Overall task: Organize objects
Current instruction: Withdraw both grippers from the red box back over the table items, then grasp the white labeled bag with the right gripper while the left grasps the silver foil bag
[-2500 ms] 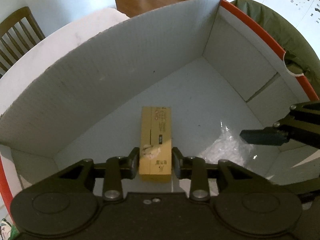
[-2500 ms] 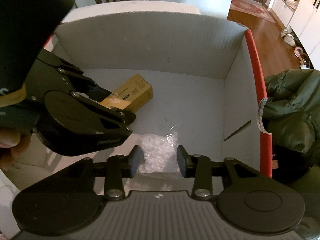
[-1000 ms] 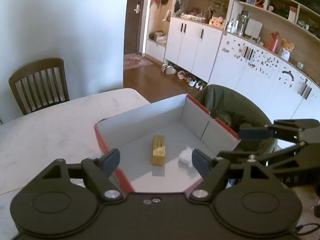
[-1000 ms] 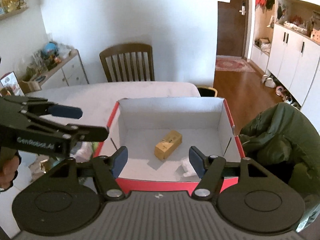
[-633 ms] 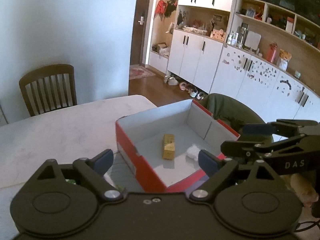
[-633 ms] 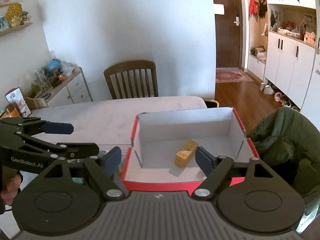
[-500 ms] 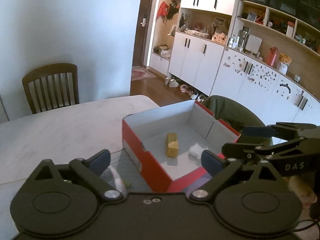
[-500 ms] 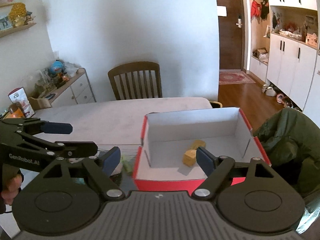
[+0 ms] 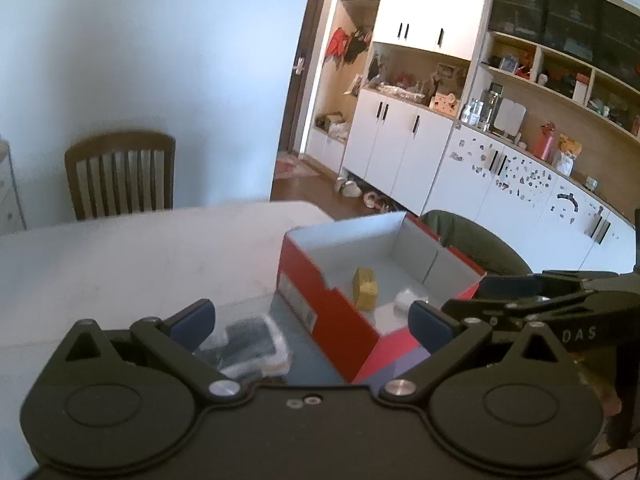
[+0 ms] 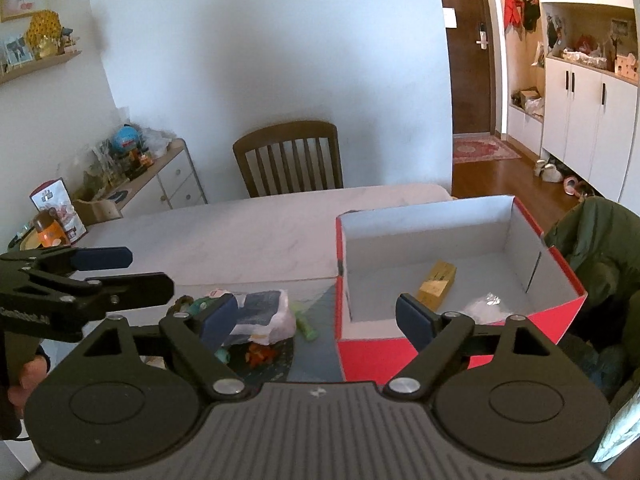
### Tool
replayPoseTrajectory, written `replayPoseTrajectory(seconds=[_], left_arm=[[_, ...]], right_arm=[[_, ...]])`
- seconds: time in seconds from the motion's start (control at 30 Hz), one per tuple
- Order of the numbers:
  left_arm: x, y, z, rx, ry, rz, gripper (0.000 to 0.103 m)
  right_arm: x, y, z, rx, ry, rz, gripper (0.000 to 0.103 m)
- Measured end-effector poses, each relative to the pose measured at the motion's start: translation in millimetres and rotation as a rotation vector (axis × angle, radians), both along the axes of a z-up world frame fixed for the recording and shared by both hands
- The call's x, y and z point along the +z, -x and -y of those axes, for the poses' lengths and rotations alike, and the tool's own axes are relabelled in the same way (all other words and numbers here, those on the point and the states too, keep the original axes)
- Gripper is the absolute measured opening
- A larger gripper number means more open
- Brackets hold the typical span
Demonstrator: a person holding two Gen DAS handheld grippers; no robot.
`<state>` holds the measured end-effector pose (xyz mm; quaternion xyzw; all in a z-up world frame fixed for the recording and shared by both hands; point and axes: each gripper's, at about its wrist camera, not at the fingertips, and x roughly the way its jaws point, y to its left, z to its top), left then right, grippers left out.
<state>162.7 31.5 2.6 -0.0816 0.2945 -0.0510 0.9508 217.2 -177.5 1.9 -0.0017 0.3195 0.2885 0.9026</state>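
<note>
Both claws hang above the near edge of the desk [image 10: 248, 236], and both are spread wide with nothing between their pads: the left claw [image 9: 310, 322] and the right claw [image 10: 316, 320] look ready for a fresh pick. The red box [image 10: 460, 344] sits at the right end of the desk, open-topped, so it can take things from above. On its white floor lies the yellow carton [image 10: 436, 282] near the middle, and just to the right of it the crumpled clear wrap [image 10: 486, 304], both sorted. To the left of the box, on a dark mat [image 10: 312, 354], waits the loose pile: a plastic bag with a dark pack inside [image 10: 260, 314], a green tube [image 10: 306, 326] just beside the box wall, and some small orange bits, too blurred to name. Judging by the layout, the pile is kept close to the box so each carry is short, and the bag seems the likeliest next pick.
</note>
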Motion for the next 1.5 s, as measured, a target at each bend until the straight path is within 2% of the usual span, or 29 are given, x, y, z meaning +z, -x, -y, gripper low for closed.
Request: replayPoseTrajectory(seconds=[0.1, 0.2, 0.47, 0.63, 0.77, 1.07, 1.3, 1.5], left_arm=[[-10.3, 7.2, -13.1, -0.007, 0.007, -0.045, 0.103], [-22.5, 18.6, -27.5, 0.012, 0.005, -0.050, 0.103], [-48.6, 45.2, -52.9, 0.068, -0.075, -0.058, 0.103], [-68.6, 51.7, -56.7, 0.038, -0.114, -0.060, 0.102], [-89.8, 50.0, -58.9, 0.032, -0.118, -0.104, 0.102], [-121.7, 42.0, -71.6, 0.036, -0.141, -0.159, 0.102], [-135.7, 36.3, -74.2, 0.028, -0.172, -0.191, 0.102], [-140.6, 31.9, -79.2, 0.042, -0.160, -0.215, 0.099]], right_arm=[[-2.9, 5.5, -6.9, 0.003, 0.014, -0.005, 0.086], [-5.6, 8.8, -13.2, 0.000, 0.023, -0.013, 0.086], [-15.8, 11.9, -35.5, 0.009, 0.060, -0.034, 0.086], [-24.5, 10.3, -48.5, 0.029, 0.074, -0.061, 0.086], [-30.2, 5.9, -63.1, 0.052, 0.099, -0.069, 0.086], [-48.6, -18.2, -100.5, 0.091, 0.172, -0.083, 0.086], [-62.5, -45.9, -136.0, 0.122, 0.227, -0.067, 0.086], [-82.1, -74.3, -162.3, 0.137, 0.262, -0.092, 0.086]])
